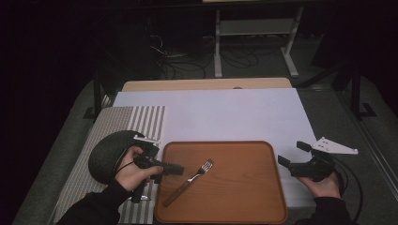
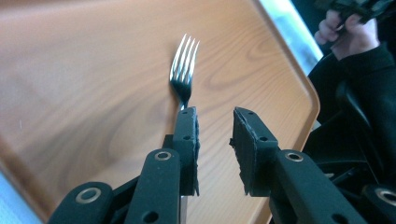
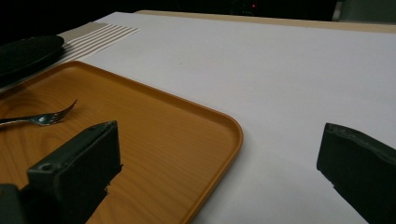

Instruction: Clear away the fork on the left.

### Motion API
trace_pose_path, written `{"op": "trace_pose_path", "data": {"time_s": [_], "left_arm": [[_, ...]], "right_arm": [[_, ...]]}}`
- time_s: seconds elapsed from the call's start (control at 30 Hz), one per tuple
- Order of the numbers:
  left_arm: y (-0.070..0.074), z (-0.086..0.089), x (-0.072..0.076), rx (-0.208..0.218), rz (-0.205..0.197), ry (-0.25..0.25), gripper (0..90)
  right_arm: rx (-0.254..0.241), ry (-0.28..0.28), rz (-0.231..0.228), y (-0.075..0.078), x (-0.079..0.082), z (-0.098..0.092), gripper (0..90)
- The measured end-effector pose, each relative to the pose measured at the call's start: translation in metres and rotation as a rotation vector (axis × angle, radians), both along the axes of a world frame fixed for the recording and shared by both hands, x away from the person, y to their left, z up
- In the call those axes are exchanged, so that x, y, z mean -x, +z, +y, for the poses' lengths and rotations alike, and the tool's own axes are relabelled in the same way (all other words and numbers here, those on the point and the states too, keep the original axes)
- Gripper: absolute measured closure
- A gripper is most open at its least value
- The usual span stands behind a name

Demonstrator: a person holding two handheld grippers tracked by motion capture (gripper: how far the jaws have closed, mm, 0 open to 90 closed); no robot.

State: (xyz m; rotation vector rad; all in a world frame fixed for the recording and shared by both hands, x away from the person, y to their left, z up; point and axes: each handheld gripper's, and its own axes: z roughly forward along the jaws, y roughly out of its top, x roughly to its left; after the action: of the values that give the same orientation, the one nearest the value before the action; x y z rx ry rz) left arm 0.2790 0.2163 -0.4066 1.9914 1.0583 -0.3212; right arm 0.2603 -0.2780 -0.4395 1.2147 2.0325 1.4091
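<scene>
Fork [image 1: 189,182] flat on the wooden tray [image 1: 244,197], left of tray centre, long axis diagonal: tines toward 1 o'clock, handle end toward 7 o'clock near the tray's front-left corner. Left gripper [image 1: 178,169] over the tray's 9 o'clock edge, jaws a narrow gap apart, holding nothing, one jaw just beside the fork's neck. Right gripper [image 1: 293,153] off the tray at 3 o'clock above the white sheet [image 1: 225,112], jaws wide, empty. Dark plate [image 1: 105,154] on striped mat [image 1: 141,117] at 9 o'clock.
</scene>
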Motion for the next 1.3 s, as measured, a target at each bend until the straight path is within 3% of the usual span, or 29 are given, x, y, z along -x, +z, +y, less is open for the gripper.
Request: {"op": "trace_pose_path", "data": {"time_s": [0.1, 0.27, 0.33, 0.43, 0.57, 0.73, 1.0, 1.3], "left_arm": [[0.008, -0.006, -0.003, 0.005, -0.062, -0.017, 69.9], [0.012, -0.021, -0.005, 0.021, -0.101, -0.059, 69.3], [0.012, -0.024, -0.005, 0.020, -0.103, -0.070, 72.1], [0.007, -0.035, -0.006, 0.000, -0.119, -0.128, 78.8], [0.001, -0.042, -0.007, -0.020, -0.106, -0.167, 89.5], [-0.005, -0.048, -0.009, -0.063, -0.105, -0.196, 90.0], [-0.028, -0.057, -0.013, -0.115, -0.092, -0.211, 90.0], [-0.044, -0.064, -0.014, -0.168, -0.081, -0.198, 90.0]], "right_arm": [[0.001, 0.001, -0.001, 0.000, 0.000, 0.000, 0.0], [0.001, 0.001, -0.002, 0.000, 0.000, 0.000, 0.0], [0.000, 0.001, -0.003, 0.000, 0.000, 0.000, 0.0], [0.000, 0.002, -0.004, 0.001, 0.000, -0.001, 0.0], [0.000, 0.002, -0.006, 0.001, 0.000, -0.001, 0.0], [0.000, 0.003, -0.008, 0.001, 0.000, -0.001, 0.0], [0.000, 0.003, -0.006, 0.001, 0.000, -0.001, 0.0], [0.000, 0.001, -0.005, 0.001, 0.001, -0.001, 0.0]]}}
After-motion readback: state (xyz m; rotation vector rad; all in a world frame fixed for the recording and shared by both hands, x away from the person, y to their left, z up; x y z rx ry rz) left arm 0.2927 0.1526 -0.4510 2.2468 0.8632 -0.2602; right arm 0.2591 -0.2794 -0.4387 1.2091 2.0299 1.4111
